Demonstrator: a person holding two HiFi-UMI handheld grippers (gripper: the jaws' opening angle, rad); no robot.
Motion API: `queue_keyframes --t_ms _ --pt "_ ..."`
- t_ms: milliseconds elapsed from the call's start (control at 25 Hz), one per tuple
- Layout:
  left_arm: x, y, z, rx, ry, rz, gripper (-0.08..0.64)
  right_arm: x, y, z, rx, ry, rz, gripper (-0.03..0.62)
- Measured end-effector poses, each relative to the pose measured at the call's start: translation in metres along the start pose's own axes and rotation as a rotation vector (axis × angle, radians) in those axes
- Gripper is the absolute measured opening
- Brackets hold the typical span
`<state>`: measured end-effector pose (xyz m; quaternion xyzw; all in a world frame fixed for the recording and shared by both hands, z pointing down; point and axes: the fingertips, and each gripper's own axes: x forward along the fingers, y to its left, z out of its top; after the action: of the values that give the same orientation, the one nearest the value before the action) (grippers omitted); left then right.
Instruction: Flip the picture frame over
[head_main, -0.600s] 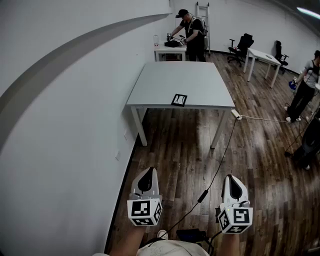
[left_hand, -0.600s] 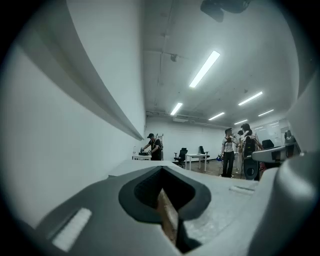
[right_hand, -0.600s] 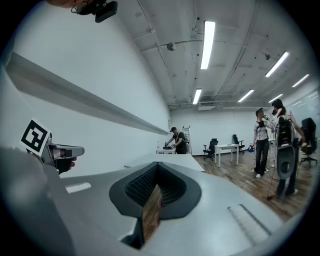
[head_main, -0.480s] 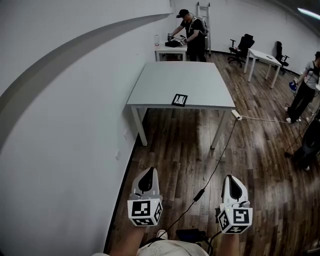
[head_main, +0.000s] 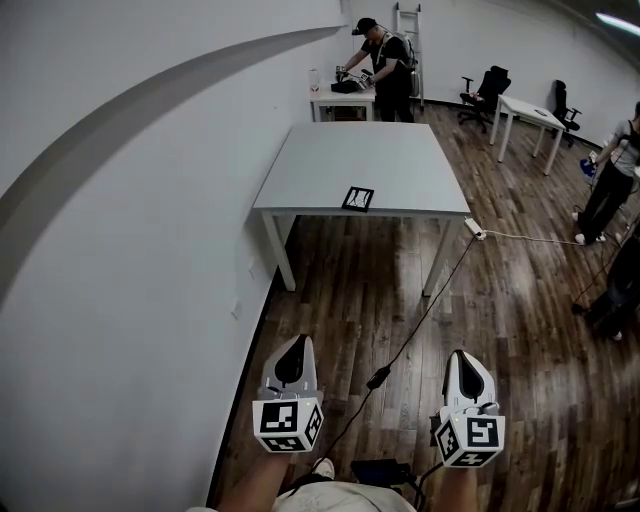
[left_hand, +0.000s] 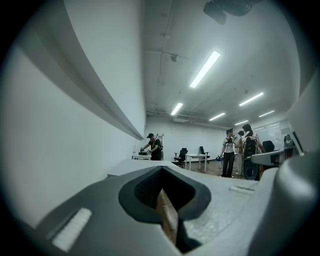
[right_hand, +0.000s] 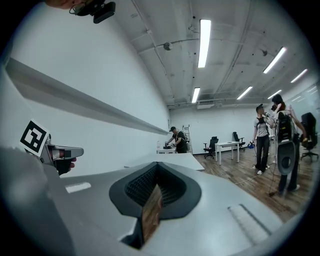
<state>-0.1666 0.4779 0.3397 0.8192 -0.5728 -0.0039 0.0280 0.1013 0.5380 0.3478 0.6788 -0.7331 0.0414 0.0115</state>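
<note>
Picture frame (head_main: 358, 198) lies on the table (head_main: 350, 150), far from left gripper (head_main: 295, 345) and right gripper (head_main: 464, 358), fingers closed.

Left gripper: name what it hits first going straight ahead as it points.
The left gripper has open air over the floor first, then probably the table's near edge, left of the picture frame; depth is unclear.
</note>
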Motion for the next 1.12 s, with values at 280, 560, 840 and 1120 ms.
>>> queue_keyframes --t_ms 280,560,840,1120 --pt "-0.002 -0.028 0.003 0.025 -0.001 0.034 0.000 -0.002 -0.024 -0.006 0.028 0.001 0.052 0.024" --pt "-0.005 -0.062 0.006 0.019 -0.005 0.072 0.000 -0.008 -0.053 -0.012 0.047 0.011 0.104 0.025" --pt "0.009 -0.076 0.006 0.030 -0.004 0.076 0.000 0.003 -0.068 -0.012 0.057 0.013 0.121 0.025" --pt "0.036 -0.068 0.005 0.019 -0.009 0.073 0.000 0.036 -0.069 -0.011 0.042 0.018 0.129 0.025"
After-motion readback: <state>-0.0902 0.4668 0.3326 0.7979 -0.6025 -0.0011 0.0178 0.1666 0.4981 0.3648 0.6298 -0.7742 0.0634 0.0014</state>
